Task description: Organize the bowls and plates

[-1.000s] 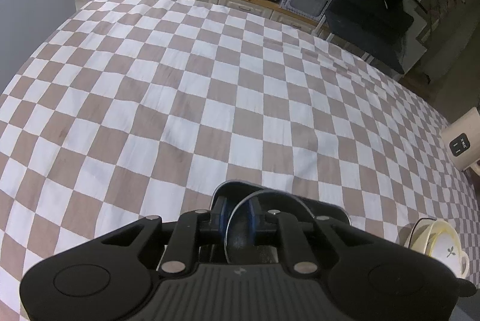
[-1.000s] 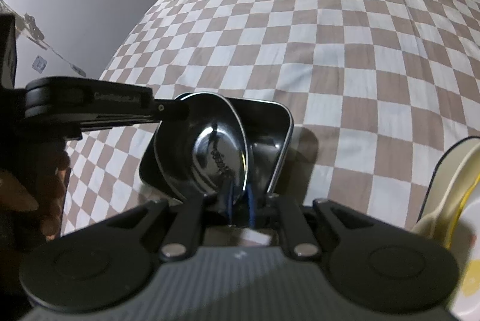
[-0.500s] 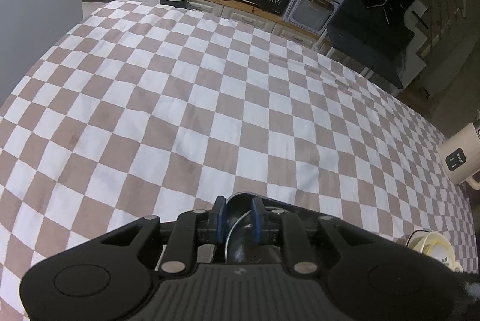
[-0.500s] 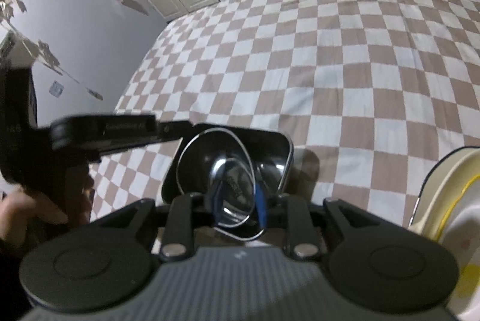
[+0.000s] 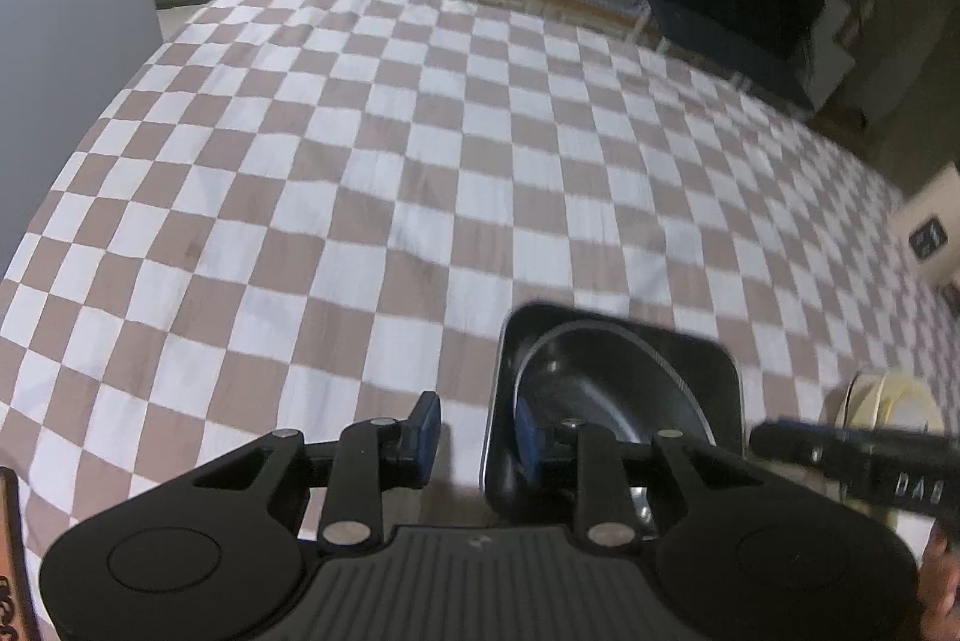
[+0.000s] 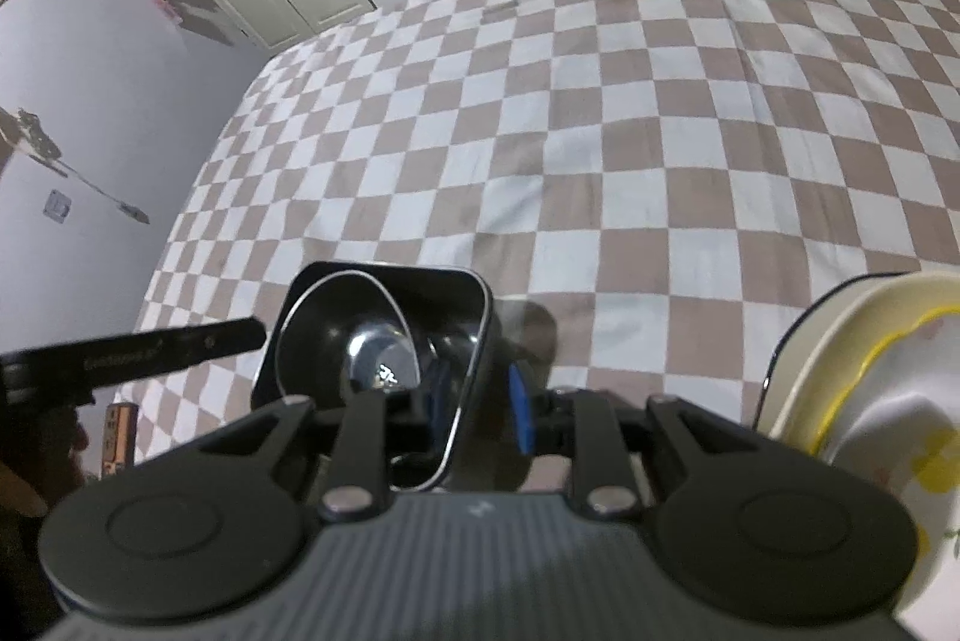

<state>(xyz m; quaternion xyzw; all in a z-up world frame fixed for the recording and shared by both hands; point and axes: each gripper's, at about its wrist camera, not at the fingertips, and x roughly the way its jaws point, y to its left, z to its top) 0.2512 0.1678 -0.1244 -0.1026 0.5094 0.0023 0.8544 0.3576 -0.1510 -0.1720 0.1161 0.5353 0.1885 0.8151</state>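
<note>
A black square dish point(image 5: 717, 362) rests on the checked cloth with a round steel bowl point(image 5: 600, 389) lying inside it. My left gripper point(image 5: 478, 428) straddles the dish's left wall; its jaws are opening and the blue pads stand clear of the wall. In the right wrist view the same dish point(image 6: 420, 275) and bowl point(image 6: 360, 329) show. There my right gripper point(image 6: 477, 401) is open astride the dish's right wall, one pad inside and one outside, neither pressing. A stack of cream and yellow plates point(image 6: 870, 401) stands to the right.
The brown-and-white checked tablecloth point(image 5: 360, 191) stretches far ahead. A cream appliance point(image 5: 930, 239) stands at the table's right edge. The plate stack point(image 5: 888, 395) is close beside the dish. An orange object point(image 6: 117, 437) lies at the near left corner, beside a person's hand.
Both grippers were shut on the steel bowl's rim; their jaws have since widened and let go. The left gripper shifted left and the right one shifted right, each ending astride a dish wall.
</note>
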